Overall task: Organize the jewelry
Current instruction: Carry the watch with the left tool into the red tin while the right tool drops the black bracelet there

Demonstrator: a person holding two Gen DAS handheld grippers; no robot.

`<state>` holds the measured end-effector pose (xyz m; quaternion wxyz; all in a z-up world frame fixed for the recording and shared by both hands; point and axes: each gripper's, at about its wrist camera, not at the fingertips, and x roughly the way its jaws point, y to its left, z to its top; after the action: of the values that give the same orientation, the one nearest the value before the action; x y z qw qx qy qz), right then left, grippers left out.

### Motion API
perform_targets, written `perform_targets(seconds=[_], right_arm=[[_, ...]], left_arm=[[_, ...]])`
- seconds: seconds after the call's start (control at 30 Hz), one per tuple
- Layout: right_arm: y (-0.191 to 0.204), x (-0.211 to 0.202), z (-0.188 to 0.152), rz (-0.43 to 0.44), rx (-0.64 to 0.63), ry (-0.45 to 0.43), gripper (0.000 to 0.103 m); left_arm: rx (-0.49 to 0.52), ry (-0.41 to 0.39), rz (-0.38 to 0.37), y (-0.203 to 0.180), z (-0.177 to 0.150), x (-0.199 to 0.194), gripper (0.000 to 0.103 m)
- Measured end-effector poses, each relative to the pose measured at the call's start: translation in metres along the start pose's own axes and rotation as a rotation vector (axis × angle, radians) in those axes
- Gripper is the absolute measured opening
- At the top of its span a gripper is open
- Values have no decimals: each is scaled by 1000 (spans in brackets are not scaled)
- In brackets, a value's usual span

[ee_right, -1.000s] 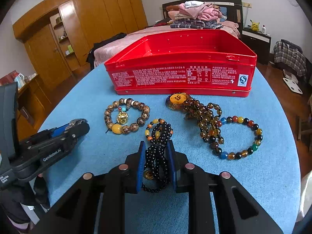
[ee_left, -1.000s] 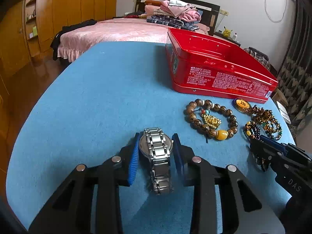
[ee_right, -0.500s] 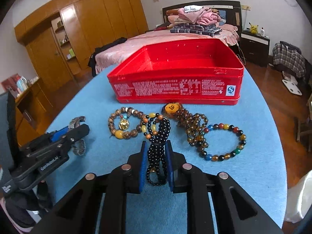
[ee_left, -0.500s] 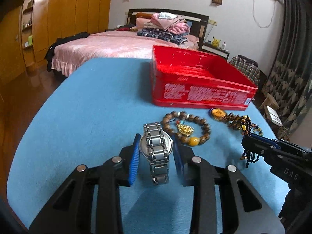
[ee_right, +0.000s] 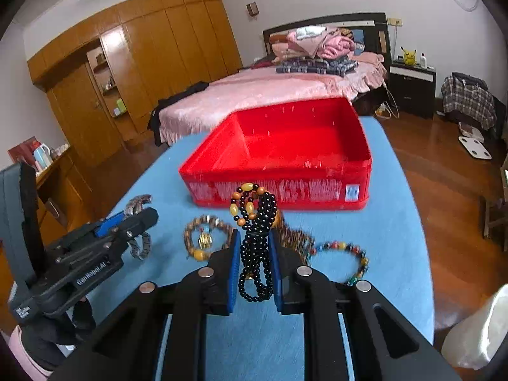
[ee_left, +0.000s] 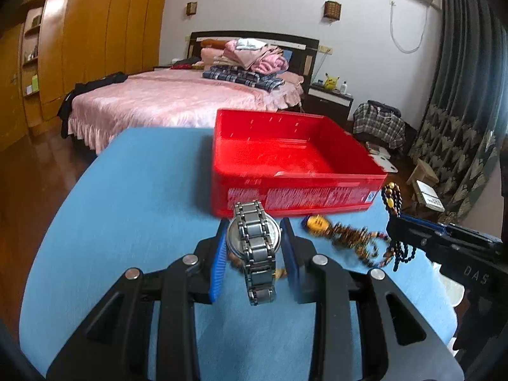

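Beyond both sets of tongs, on the blue table, sits the open red box, its long side facing them, and that is where both loads seem bound. To the left, the left gripper pinches a steel watch by the edges of its round case, the linked metal band running lengthwise between the blue pads and hanging clear of the cloth. Its near wall lies straight ahead of that gripper. Centre-left on the table lies a wooden bead bracelet with a gold charm. Next, the right gripper squeezes a looped black bead strand, glossy and limp, with amber beads topping it; it dangles vertically, about as near the box. Rightmost lies a multicoloured bead bracelet, blurred.
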<state>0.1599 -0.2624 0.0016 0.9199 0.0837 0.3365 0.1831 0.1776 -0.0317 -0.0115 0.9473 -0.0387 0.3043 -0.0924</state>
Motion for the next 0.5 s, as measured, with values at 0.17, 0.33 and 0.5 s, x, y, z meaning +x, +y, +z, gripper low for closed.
perform_targets(seconds=[0.17, 0.33, 0.5], right_arm=[[-4, -7, 33, -16, -19, -64, 17], [-12, 4, 62, -28, -10, -100, 17], [-22, 25, 79, -29, 8, -102, 17]], left_arm=[[2, -50, -30, -8, 29, 5, 30], [-2, -87, -55, -18, 58, 23, 30], [1, -101, -64, -24, 78, 44, 30]])
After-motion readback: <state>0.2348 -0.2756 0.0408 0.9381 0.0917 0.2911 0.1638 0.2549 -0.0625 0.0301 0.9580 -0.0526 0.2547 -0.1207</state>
